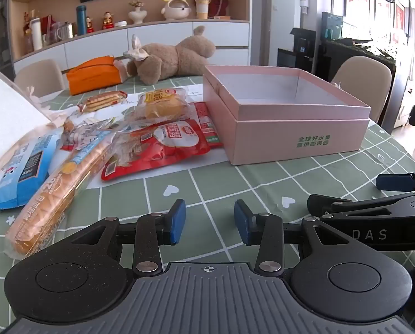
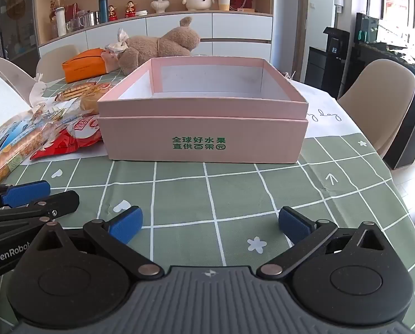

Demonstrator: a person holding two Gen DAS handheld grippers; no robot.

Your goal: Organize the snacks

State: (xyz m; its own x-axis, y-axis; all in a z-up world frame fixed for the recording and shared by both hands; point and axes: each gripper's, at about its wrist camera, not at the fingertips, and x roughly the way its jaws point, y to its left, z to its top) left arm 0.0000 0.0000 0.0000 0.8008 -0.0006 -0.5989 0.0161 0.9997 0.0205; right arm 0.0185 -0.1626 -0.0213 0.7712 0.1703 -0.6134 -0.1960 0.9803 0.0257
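The snack packets are heaped on the desk [image 1: 263, 183] at ten o'clock from the left gripper [image 1: 209, 224], just beside the empty pink box [image 1: 293, 139]; both sets of jaws are released with nothing between them, the right gripper [image 2: 209, 226] spread wide before the box at twelve o'clock. Because the long bread packet [image 1: 54, 194], the blue pouch [image 1: 21, 172] and the red packet [image 1: 163, 150] overlap, a neighbour could be dragged along. Slippery film could be pinched and dropped short of the box.
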